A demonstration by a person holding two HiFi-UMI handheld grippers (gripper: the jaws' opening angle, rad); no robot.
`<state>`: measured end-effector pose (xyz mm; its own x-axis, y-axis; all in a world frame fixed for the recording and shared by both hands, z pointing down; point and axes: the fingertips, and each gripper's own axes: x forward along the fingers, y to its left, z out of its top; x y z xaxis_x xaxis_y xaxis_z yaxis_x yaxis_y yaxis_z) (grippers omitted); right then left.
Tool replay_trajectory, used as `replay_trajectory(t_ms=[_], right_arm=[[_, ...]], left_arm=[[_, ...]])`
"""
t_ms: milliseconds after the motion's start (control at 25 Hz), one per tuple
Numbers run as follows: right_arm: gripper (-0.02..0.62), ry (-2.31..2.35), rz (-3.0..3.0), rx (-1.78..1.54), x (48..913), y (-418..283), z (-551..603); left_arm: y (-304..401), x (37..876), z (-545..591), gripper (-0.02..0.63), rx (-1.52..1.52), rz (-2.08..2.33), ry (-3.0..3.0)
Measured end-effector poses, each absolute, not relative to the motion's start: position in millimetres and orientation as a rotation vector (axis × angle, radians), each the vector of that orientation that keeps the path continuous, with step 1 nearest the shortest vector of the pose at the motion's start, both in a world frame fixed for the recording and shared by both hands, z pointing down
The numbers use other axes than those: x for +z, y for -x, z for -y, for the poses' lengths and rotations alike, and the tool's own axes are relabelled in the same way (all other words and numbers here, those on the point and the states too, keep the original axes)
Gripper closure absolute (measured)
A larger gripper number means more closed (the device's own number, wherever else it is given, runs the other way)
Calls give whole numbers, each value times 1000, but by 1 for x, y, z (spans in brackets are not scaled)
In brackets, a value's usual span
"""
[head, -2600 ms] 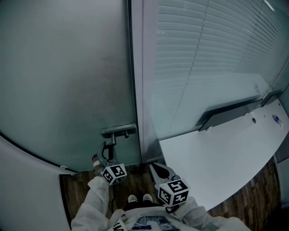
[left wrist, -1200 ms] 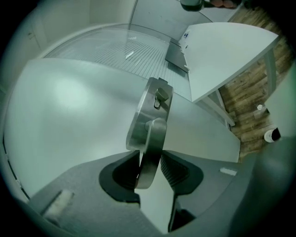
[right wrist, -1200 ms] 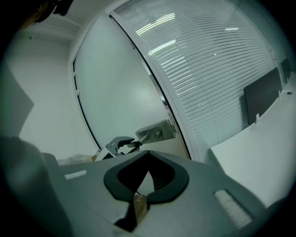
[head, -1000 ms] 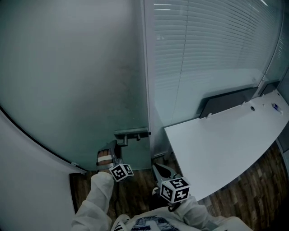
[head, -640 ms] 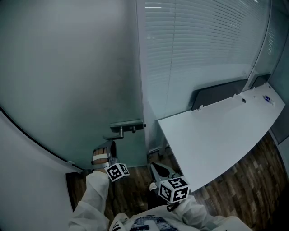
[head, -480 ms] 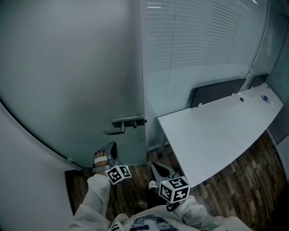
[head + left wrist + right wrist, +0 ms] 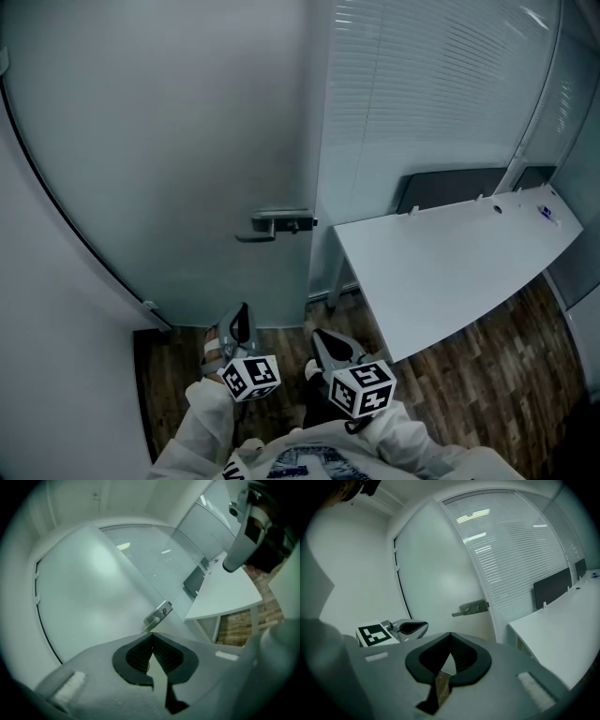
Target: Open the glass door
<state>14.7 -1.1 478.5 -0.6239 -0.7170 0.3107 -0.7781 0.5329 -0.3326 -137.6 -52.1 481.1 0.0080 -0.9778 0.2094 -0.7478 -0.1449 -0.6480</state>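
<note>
Door handle [image 7: 277, 225] on glass door [image 7: 178, 141], long axis level. Left gripper [image 7: 238, 321] below it, nearer; fingers just closed on nothing. Right gripper [image 7: 322, 341] fingers pressed together, empty.

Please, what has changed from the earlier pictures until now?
The left claw, earlier up at the door handle, has drawn back toward the person; its jaws have just been closing, with nothing between them. The right claw stays low, shut and empty; the white desk is unmoved.
</note>
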Motion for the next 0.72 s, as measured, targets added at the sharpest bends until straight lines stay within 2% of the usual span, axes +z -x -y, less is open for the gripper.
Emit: replay_trajectory(t_ms=[440,720], right_arm=[[591,-1295,2714,610,453,-25,-71],[592,-1290,2690,593,456,-58,-85]], left_arm=[[113,461,-67,601,-495,-2078,2366],[75,470,-96,601,-546,-2090,2368]])
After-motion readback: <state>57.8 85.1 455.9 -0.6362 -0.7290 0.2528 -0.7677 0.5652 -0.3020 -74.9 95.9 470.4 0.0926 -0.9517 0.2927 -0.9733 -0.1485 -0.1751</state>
